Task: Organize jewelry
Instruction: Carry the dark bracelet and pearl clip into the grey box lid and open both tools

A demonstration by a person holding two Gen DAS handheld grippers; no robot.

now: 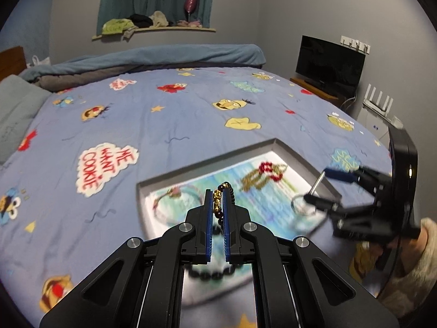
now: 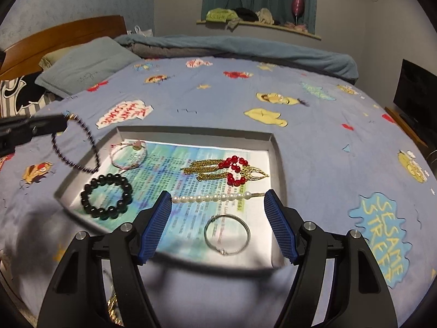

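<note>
My left gripper [image 1: 217, 191] is shut on a bracelet of dark and gold beads [image 1: 217, 203], which dangles from it above the tray's left rim [image 2: 76, 147]. In the right wrist view the left gripper [image 2: 62, 121] comes in from the left edge. The tray [image 2: 191, 130] is a shallow grey box lid lined with printed paper, lying on the bed. Inside lie a black bead bracelet [image 2: 106, 196], a thin pink bracelet [image 2: 128, 154], gold-chain earrings with red beads [image 2: 232, 169], a pearl bar [image 2: 210, 198] and a silver hoop [image 2: 227, 235]. My right gripper [image 2: 217, 194] is open over the tray's near part, holding nothing.
The bed carries a blue cartoon-print cover [image 2: 300, 114]. Pillows [image 2: 87, 63] and a wooden headboard [image 2: 68, 31] are at the far left, and a rolled blanket [image 2: 245, 46] lies along the back. A TV [image 1: 329, 61] stands at the right. A person's fuzzy sleeve [image 1: 412, 262] shows behind the right gripper.
</note>
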